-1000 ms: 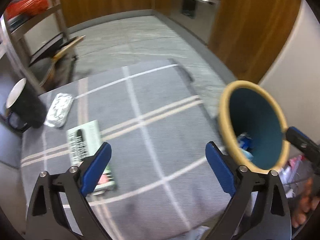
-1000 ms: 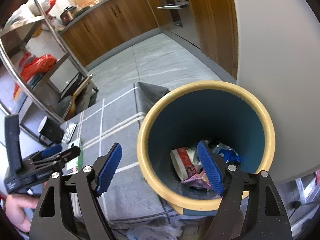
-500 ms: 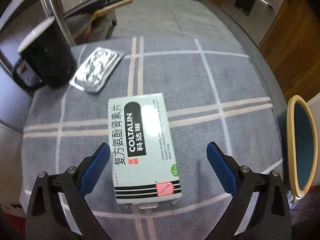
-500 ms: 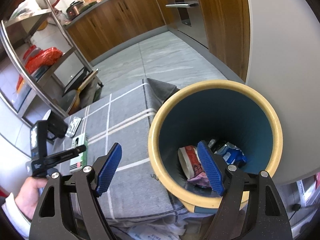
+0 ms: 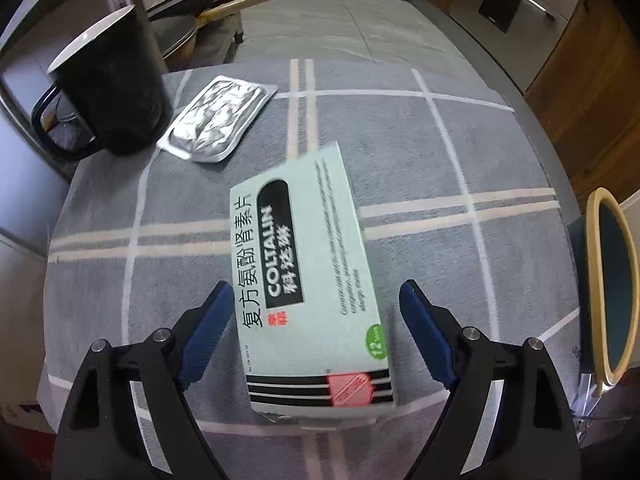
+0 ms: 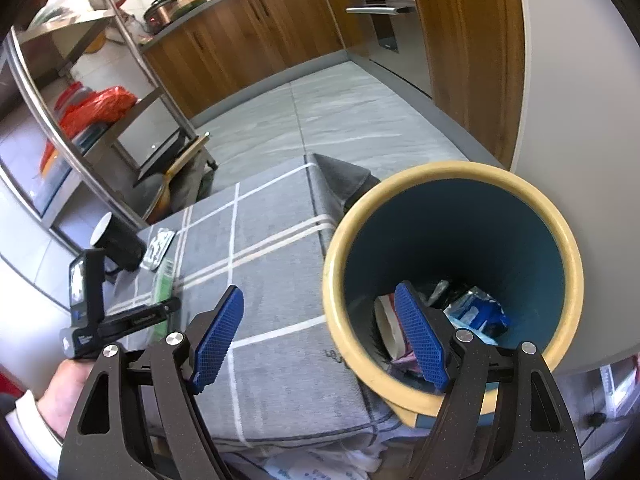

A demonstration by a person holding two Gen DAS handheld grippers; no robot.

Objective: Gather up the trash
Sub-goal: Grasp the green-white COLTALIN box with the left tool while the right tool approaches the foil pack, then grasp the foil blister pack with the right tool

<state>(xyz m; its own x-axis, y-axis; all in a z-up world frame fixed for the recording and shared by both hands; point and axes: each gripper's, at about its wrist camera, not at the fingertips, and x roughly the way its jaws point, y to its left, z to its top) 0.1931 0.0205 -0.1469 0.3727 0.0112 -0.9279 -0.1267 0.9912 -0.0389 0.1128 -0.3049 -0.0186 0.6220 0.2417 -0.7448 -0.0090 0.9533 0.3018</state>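
STEP: grasp pale-green cardboard medicine box (image 5: 308, 280) | LEFT CLAW (image 5: 316, 340): wide, straddling | ACTION: centre, close on long sides | RIGHT CLAW (image 6: 320, 340): wide, empty

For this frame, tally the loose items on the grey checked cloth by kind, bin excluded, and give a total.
Medicine box: 1
Foil blister pack: 1
Black mug: 1
Total: 3
The left gripper is open around the box, not yet closed on it.
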